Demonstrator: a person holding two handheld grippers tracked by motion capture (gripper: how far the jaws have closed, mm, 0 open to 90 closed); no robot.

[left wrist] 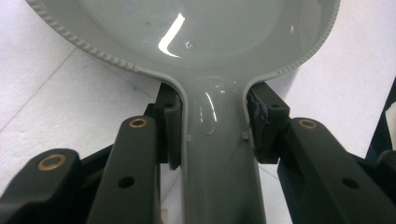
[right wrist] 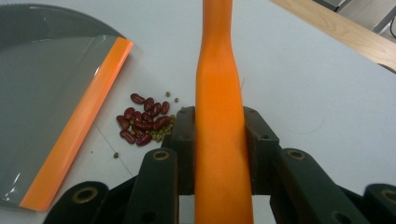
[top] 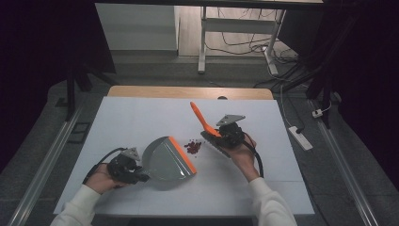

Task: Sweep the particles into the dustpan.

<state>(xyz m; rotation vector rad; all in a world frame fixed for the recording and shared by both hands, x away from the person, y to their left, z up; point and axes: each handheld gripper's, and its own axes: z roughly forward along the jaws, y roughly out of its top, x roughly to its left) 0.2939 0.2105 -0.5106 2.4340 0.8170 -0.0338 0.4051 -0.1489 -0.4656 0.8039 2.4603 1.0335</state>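
A grey dustpan (top: 164,160) with an orange lip (top: 182,154) lies on the white table top, its mouth facing right. My left gripper (top: 141,175) is shut on the dustpan's handle (left wrist: 217,154), one pad on each side. A small pile of red beans (top: 192,147) mixed with tiny green ones lies just right of the lip. My right gripper (top: 219,136) is shut on the orange handle of a brush (top: 200,117), whose dark head (top: 214,143) sits by the beans. In the right gripper view the handle (right wrist: 218,116) runs up between the jaws, with the beans (right wrist: 144,122) and the dustpan (right wrist: 42,93) at left.
The white cover (top: 131,117) spreads over a wooden table whose far edge (top: 188,92) shows at the back. A power strip (top: 301,137) lies on the floor at right, and a desk frame with cables (top: 235,42) stands beyond the table.
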